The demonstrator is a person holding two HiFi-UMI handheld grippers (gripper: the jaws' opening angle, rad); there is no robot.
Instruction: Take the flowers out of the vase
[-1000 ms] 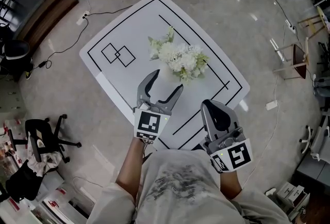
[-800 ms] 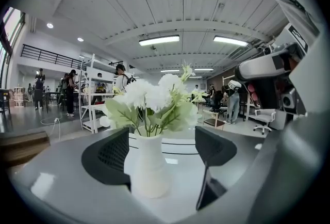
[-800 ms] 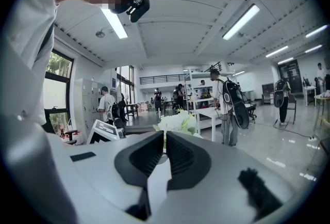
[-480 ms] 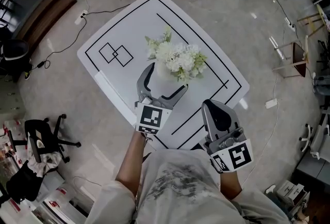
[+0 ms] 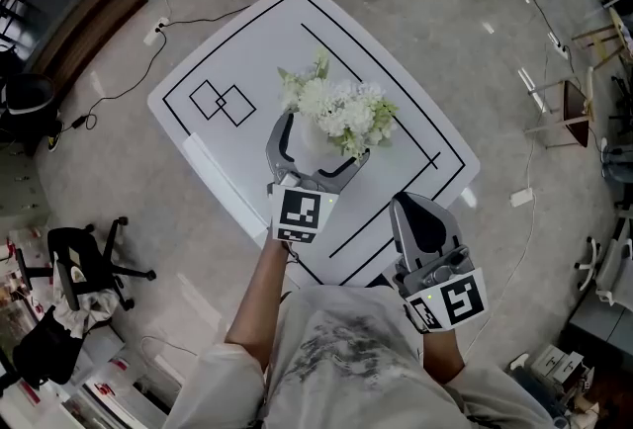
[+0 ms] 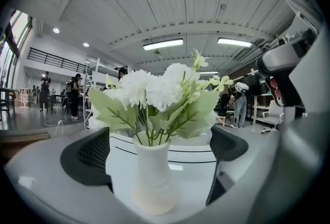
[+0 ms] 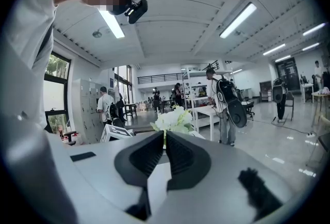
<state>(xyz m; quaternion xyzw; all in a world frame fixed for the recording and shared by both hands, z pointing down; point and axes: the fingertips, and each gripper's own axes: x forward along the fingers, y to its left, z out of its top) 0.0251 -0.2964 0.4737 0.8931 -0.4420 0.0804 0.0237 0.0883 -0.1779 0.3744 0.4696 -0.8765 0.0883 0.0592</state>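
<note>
Head view: the left tool [image 5: 324, 138], its jaws just opened wide, straddles the vase [image 5: 313, 152] on the bench [image 5: 237, 32]. Left gripper view: the vase stands untouched between the jaws, with the flowers [image 6: 154, 89] above. Closing off-centre could tip it. Right gripper view: the right tool [image 7: 165, 153] is closed and empty, with the flowers well ahead.

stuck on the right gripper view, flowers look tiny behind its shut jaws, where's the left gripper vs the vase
Observer: The left gripper has just been opening its jaws; they stand either side of the vase, pads not touching it.
Operator: got the flowers yet
Observer: No, the flowers sit in the vase, blooms above the pads.
Operator: where on the table
Observer: Head view: near the middle of the white table, right of two overlapping squares drawn on it.
</note>
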